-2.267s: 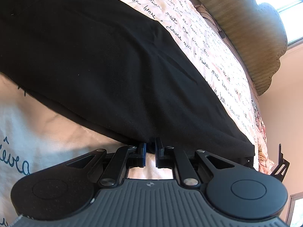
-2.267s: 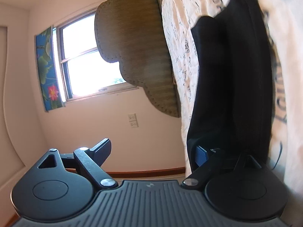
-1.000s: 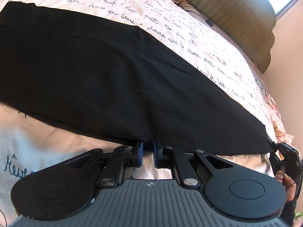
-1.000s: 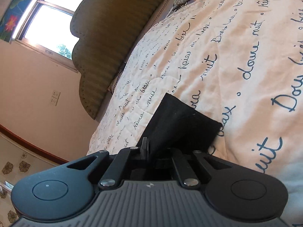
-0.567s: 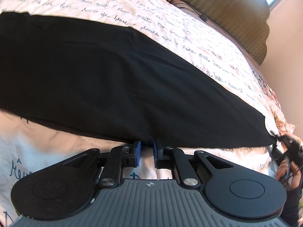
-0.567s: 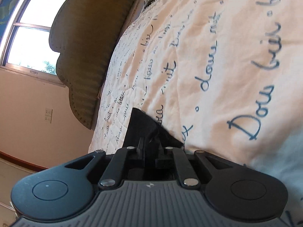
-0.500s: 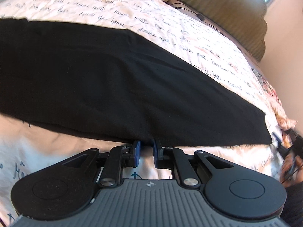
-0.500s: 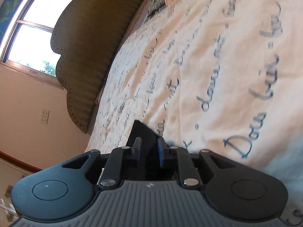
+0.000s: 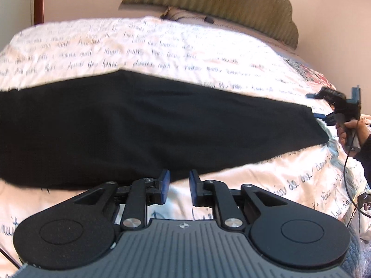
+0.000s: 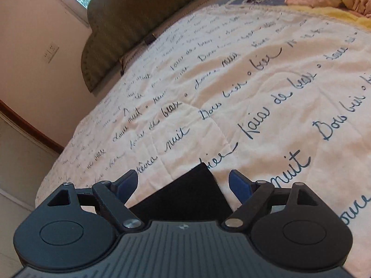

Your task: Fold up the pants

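In the left wrist view, the white quilt (image 9: 208, 46) covering the bed carries rows of dark blue cursive script, too blurred here to read apart from fragments near the right edge of the bed. The black pants (image 9: 139, 125) lie flat in a long band across the bed, running from the left edge toward the right edge, with a scalloped olive headboard (image 9: 220, 2) beyond the far edge. The left gripper (image 9: 179, 186) sits low over the near edge of the bed, its jaws parted by a narrow gap and holding nothing; the blue pads (image 9: 165, 183) sit just at the near hem of the pants, and whether they touch the cloth cannot be told. At the right end of the pants, the right gripper (image 9: 334, 106) is gripped by the person's right hand (image 9: 352, 132), its jaws spread wide just beside the cloth's end, a cable trailing down from the handle. In the right wrist view, the script on the quilt (image 10: 255, 81) reads more clearly: "nuit", "bien", "Dors bien", "de beaux" and "rêves" in repeating lines. The right gripper (image 10: 183, 183) points along the bed toward the headboard (image 10: 129, 23), its jaws wide apart and empty, with a corner of the pants (image 10: 192, 190) lying on the quilt between them, apart from both pads. A wall switch plate (image 10: 51, 52) shows at left.
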Action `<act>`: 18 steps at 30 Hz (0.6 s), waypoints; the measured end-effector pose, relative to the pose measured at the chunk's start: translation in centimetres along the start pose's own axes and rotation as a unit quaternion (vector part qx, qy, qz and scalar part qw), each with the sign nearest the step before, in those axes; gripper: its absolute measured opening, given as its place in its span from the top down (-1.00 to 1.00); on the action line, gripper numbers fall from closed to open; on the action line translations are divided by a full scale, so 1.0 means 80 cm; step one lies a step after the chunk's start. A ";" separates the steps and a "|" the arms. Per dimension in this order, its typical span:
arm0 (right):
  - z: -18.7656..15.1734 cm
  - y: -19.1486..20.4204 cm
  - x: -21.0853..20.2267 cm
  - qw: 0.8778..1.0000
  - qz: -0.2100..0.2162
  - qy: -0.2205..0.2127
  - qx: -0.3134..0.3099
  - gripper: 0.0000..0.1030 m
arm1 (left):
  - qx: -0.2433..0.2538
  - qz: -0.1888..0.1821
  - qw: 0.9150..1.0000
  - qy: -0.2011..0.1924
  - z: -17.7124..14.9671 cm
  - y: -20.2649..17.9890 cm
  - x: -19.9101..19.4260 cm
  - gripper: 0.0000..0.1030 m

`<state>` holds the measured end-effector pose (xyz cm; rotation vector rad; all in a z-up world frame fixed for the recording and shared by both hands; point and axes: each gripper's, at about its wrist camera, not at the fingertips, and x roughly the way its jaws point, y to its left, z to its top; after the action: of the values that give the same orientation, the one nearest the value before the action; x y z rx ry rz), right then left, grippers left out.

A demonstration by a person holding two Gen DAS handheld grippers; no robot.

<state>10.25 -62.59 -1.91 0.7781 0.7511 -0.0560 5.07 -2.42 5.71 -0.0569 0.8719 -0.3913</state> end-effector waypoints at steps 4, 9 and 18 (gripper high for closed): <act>-0.007 0.011 0.005 0.998 -0.013 0.017 -0.058 -0.10 | 0.008 0.005 1.000 -0.009 0.003 -0.007 0.006 0.37; -0.004 -0.006 0.000 0.997 0.027 0.032 -0.059 -0.08 | 0.018 -0.010 1.000 -0.013 0.008 -0.017 0.011 0.37; -0.010 0.011 0.013 0.989 -0.005 0.034 -0.142 0.22 | 0.044 0.005 0.999 -0.022 0.013 -0.043 0.031 0.37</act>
<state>10.86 -61.19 -2.40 0.5075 0.8077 0.0687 6.20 -6.58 5.23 0.0203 0.8106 -0.4178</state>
